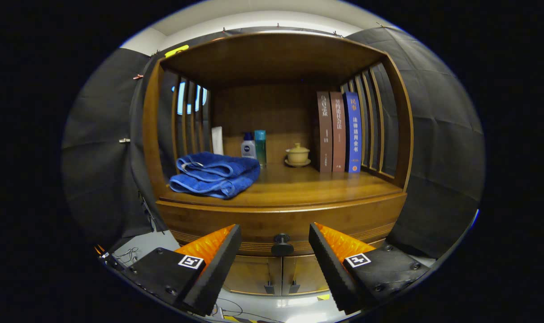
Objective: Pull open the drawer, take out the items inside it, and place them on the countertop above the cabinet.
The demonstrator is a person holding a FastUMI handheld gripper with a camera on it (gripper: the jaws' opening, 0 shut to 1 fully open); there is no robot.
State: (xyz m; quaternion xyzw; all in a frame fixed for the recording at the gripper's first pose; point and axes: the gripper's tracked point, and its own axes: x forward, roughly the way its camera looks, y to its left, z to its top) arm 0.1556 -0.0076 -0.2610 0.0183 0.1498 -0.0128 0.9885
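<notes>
Gripper (275, 244) spread wide, gripping nothing, aimed at closed drawer (280, 224); dark drawer knob (282, 244) between fingers, just ahead. Countertop (294, 186) above: folded blue towel (215, 175) left, bottles (254, 146) behind, lidded cup (297, 154) centre, three books (339, 132) upright right.

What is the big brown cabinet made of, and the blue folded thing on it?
The brown cabinet looks like glossy varnished wood: grain and shine show. The folded blue towel seems soft terry cloth, fuzzy and matte. The open gripper flanks the round dark drawer knob.
</notes>
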